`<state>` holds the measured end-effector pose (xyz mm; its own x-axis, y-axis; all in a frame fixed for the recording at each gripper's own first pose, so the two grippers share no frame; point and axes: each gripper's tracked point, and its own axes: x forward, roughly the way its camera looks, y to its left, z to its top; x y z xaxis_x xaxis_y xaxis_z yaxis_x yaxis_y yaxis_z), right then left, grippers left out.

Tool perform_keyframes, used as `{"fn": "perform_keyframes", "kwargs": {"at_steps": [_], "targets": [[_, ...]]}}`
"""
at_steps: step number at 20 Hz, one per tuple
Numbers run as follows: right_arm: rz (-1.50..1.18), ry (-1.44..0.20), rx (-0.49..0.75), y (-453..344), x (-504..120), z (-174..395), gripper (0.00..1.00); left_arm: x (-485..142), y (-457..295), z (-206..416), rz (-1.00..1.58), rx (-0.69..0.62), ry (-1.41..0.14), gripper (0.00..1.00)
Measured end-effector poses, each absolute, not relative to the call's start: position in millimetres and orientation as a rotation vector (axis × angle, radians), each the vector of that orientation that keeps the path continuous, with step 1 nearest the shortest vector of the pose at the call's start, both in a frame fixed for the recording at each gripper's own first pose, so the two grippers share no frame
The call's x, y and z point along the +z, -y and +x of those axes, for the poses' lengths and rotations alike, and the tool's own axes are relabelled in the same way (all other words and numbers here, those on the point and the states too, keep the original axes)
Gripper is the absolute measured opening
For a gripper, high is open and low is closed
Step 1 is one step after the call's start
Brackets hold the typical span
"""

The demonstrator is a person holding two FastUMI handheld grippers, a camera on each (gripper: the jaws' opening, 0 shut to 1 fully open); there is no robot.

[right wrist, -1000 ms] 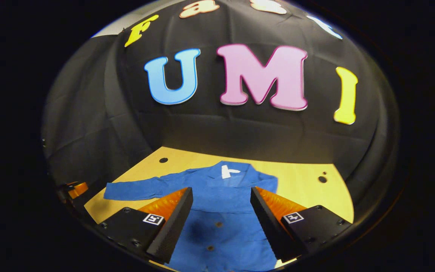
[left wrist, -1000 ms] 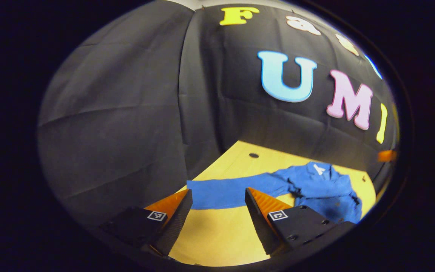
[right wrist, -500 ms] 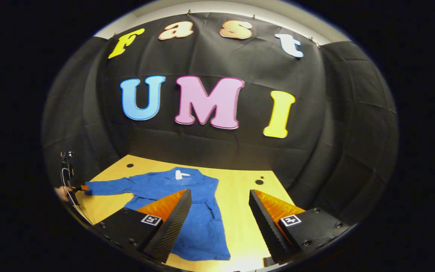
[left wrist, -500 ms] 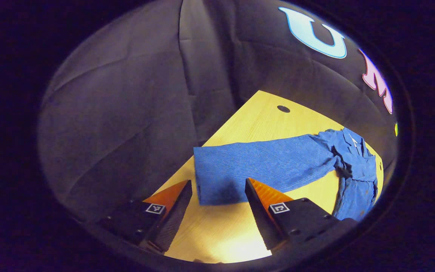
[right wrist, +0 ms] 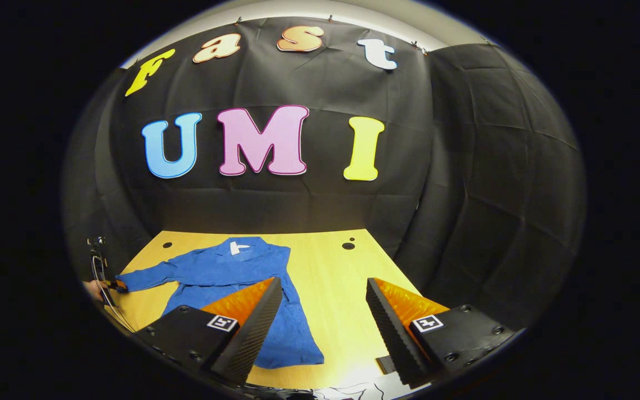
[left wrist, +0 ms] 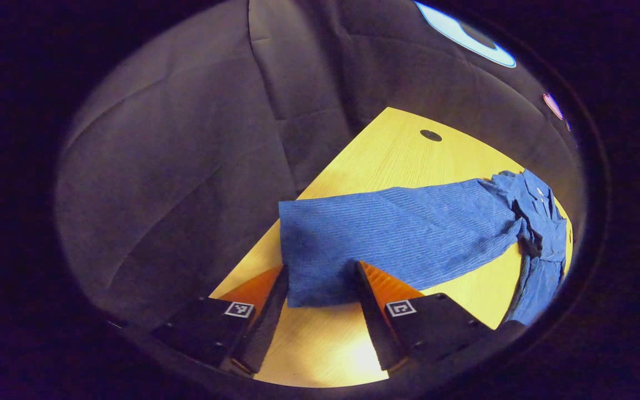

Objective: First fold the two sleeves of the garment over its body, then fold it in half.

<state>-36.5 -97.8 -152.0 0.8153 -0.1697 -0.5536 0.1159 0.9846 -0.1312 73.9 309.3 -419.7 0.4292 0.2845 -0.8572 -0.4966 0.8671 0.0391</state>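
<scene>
On the table (left wrist: 325, 355), left side: left gripper (left wrist: 320, 278) is straddling the sleeve (left wrist: 398, 233) cuff, fingers wide, gripping nothing | middle: shirt (right wrist: 242, 278) is lying flat | right: right gripper (right wrist: 323, 294) is hovering open, empty | risk: closing shallow is likely pinching one layer, cuff slipping mid-fold.

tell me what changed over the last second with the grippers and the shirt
The left gripper came down to the cuff of the outstretched sleeve, and its open fingers now straddle the cuff end; whether they press it cannot be told. The right gripper pulled back off the shirt and hangs open over bare table. The shirt lies as before, one sleeve already folded.
</scene>
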Motion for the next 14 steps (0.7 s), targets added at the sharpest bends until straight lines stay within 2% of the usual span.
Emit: {"fn": "perform_keyframes", "kwargs": {"at_steps": [1, 2, 3, 4, 6, 10, 11, 14], "targets": [[-0.095, -0.611, -0.138, 94, -156, -37, 0.98, -423, -304, 80, -0.235, 0.481, -1.023, 0.5], [-0.086, -0.622, -0.125, 89, -160, -38, 0.97, -422, -300, 83, -0.229, 0.467, -1.019, 0.45], [-0.076, -0.628, -0.119, 85, -165, -35, 0.97, -422, -296, 84, -0.227, 0.476, -1.018, 0.23], [-0.063, -0.633, -0.114, 83, -168, -33, 0.98, -422, -293, 88, -0.232, 0.469, -1.008, 0.15], [-0.051, -0.634, -0.097, 77, -174, -27, 0.98, -422, -294, 87, -0.246, 0.472, -0.992, 0.06], [-0.033, -0.626, -0.08, 73, -181, -11, 0.98, -406, -296, 84, -0.297, 0.469, -0.965, 0.06], [-0.024, -0.621, -0.084, 75, -182, -5, 0.97, -401, -297, 90, -0.318, 0.462, -0.938, 0.0], [0.002, -0.618, -0.083, 78, -186, 5, 0.98, -385, -280, 103, -0.327, 0.429, -0.905, 0.0]]}}
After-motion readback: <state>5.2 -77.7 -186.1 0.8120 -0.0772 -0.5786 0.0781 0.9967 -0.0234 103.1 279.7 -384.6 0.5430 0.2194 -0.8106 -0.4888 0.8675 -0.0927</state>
